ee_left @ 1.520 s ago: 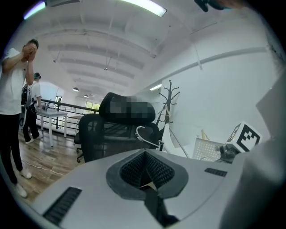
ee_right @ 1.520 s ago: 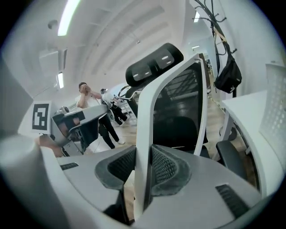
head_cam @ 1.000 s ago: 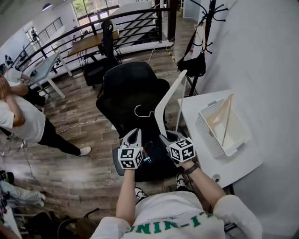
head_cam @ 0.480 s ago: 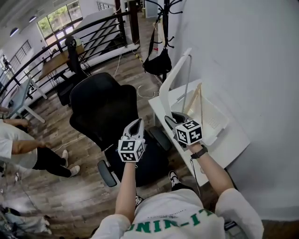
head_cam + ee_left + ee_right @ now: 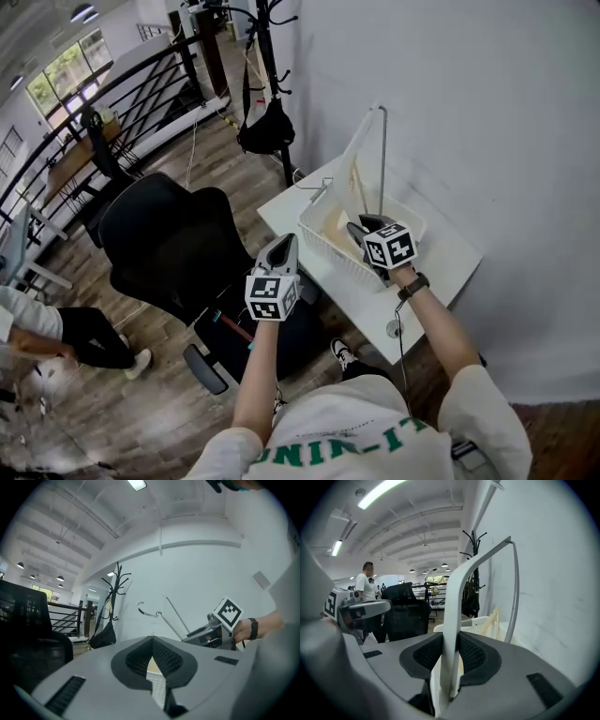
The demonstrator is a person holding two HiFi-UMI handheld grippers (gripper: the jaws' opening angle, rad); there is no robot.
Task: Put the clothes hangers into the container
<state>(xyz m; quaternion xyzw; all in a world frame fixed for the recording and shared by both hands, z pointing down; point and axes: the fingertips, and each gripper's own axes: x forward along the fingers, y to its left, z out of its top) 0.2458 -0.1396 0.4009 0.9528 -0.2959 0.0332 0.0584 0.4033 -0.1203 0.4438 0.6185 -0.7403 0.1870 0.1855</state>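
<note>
Right tool point(image 5: 359, 232) is clamping a white plastic hanger point(image 5: 454, 602), holding it upright over the white basket point(image 5: 323, 246) on the counter point(image 5: 441, 258). Wooden hanger point(image 5: 493, 620) is already lying inside. Left tool point(image 5: 152, 641) is hovering closed, empty. Lowering and releasing are remaining.

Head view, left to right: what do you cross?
Person in a white shirt → black office chair → left tool → right tool, gripping the white hanger → white wall.

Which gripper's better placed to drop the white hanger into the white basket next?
Right. The right gripper clamps the white plastic clothes hanger over the white slotted plastic basket; the left gripper is shut and empty, beside it.
</note>
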